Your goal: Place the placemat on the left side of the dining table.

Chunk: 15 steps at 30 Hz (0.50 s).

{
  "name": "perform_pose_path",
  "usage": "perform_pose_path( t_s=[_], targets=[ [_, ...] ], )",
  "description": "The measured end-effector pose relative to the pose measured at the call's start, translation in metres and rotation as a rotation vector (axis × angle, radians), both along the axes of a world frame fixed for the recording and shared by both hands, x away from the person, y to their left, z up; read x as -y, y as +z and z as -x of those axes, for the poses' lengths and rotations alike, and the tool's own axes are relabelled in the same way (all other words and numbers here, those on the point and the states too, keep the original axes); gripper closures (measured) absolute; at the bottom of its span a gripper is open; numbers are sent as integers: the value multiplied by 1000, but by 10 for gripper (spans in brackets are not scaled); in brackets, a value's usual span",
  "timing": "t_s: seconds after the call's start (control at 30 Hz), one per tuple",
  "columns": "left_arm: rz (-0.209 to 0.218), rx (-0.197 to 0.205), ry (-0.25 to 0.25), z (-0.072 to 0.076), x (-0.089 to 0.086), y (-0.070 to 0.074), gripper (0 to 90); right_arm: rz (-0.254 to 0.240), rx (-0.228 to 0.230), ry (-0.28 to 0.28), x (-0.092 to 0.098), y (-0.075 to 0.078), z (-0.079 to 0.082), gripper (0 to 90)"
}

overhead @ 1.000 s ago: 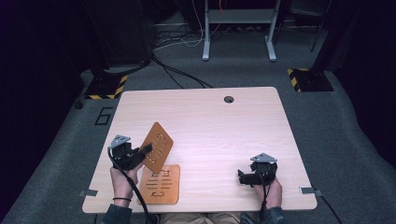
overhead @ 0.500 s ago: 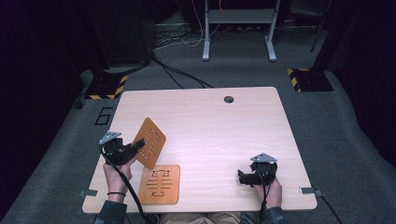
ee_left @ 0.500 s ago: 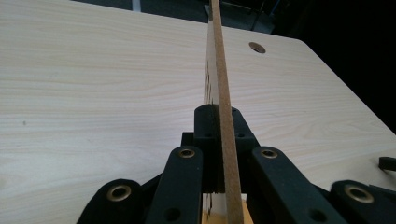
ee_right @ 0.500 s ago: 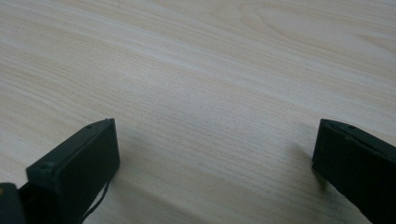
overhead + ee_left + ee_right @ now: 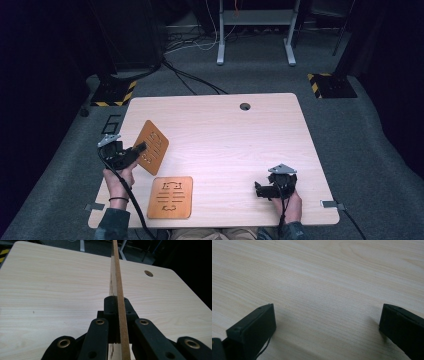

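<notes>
**One board lifted, its twin flat on the table**

A dark room with cables on grey carpet surrounds a pale wooden table [image 5: 225, 135], which has a cable hole near its far edge. At the left of the high view, the left gripper [image 5: 139, 149] is clamped on the edge of a thin brown cut-out board [image 5: 151, 146], holding it tilted and clear of the table. In the left gripper view the board [image 5: 117, 285] runs edge-on between the closed jaws.

A second board [image 5: 171, 196] lies flat at lower centre-left, untouched. At lower right, the right gripper [image 5: 260, 191] rests with jaws spread wide and nothing between them.

By my reading, the lift is done and placing remains (destination unclear). The boards carry slot patterns; no writing is readable.
</notes>
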<state>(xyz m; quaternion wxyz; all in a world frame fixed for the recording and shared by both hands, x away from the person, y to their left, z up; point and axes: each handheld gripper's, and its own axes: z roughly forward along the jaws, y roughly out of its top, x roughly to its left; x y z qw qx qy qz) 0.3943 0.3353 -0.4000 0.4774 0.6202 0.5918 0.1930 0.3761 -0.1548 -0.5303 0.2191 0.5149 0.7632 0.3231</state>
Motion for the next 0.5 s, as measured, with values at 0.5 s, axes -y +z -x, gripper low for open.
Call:
perform_pose_path(
  t_s=[0.5],
  targets=[
    [-19, -6, 70, -17, -14, -5, 860, -2, -1, 1, 0, 0, 0, 0]
  ],
)
